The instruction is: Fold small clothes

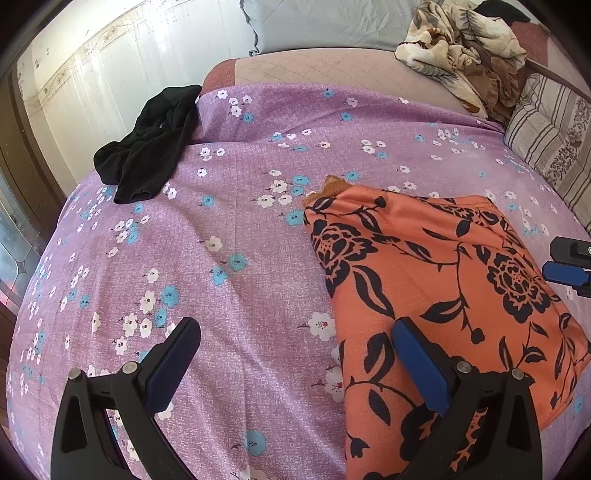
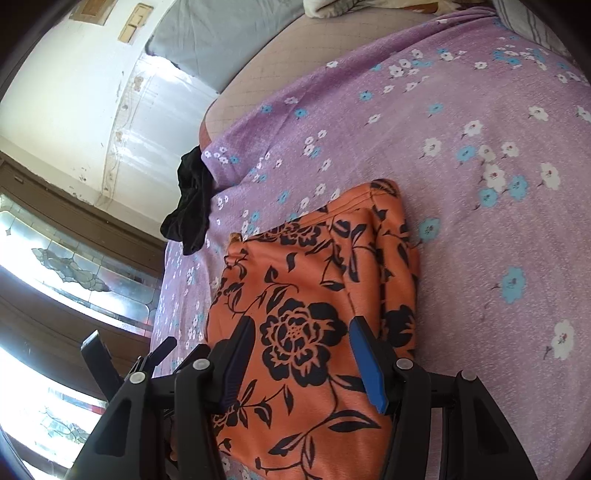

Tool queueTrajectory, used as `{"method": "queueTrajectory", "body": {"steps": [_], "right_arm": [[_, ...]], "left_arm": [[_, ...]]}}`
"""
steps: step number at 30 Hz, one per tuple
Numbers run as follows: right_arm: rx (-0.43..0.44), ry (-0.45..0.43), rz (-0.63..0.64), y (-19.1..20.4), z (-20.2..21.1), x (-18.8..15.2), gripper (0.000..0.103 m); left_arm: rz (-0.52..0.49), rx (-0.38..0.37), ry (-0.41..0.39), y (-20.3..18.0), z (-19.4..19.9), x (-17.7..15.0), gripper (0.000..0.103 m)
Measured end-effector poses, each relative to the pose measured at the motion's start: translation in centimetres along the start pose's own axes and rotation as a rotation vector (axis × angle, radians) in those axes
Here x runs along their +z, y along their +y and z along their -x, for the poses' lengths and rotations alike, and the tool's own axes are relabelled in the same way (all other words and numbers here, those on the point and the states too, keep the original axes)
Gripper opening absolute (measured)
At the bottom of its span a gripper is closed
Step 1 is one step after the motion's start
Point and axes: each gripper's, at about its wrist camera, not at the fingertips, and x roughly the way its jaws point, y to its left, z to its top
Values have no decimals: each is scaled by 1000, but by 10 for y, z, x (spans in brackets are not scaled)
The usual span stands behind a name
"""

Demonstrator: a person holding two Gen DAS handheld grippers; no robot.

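Observation:
An orange garment with black flowers [image 1: 436, 288] lies folded flat on the purple flowered bedsheet [image 1: 236, 236]; it also shows in the right wrist view [image 2: 314, 295]. My left gripper [image 1: 295, 332] is open and empty, hovering over the garment's left edge, its right finger above the cloth. My right gripper [image 2: 301, 334] is open and empty just above the garment; its tip shows at the right edge of the left wrist view [image 1: 569, 266]. A crumpled black garment [image 1: 147, 147] lies at the bed's far left edge, also visible in the right wrist view [image 2: 192, 206].
A grey pillow [image 1: 325, 22] and a crumpled beige leaf-print blanket [image 1: 461, 51] lie at the head of the bed. A striped cushion [image 1: 550, 140] lies at the right. A wall and a window [image 2: 55, 258] stand beyond the bed's left edge.

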Motion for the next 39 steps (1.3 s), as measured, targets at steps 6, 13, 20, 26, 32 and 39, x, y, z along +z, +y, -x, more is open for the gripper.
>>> {"method": "queueTrajectory", "body": {"steps": [6, 13, 20, 26, 32, 39], "right_arm": [[-53, 69, 23, 2, -20, -8, 58], [-20, -27, -19, -13, 15, 7, 61], [-30, -1, -120, -45, 24, 13, 69], [2, 89, -165, -59, 1, 7, 69], [80, 124, -176, -54, -26, -1, 80], [106, 71, -134, -29, -45, -4, 86]], "left_arm": [[29, -40, 37, 4, -9, -2, 103], [114, -106, 66, 33, -6, 5, 103], [214, -357, 228, 50, -30, 4, 103], [191, -438, 279, 31, -40, 2, 103], [181, -465, 312, 12, -49, 1, 103], [168, -508, 285, -15, -47, 2, 91]]}}
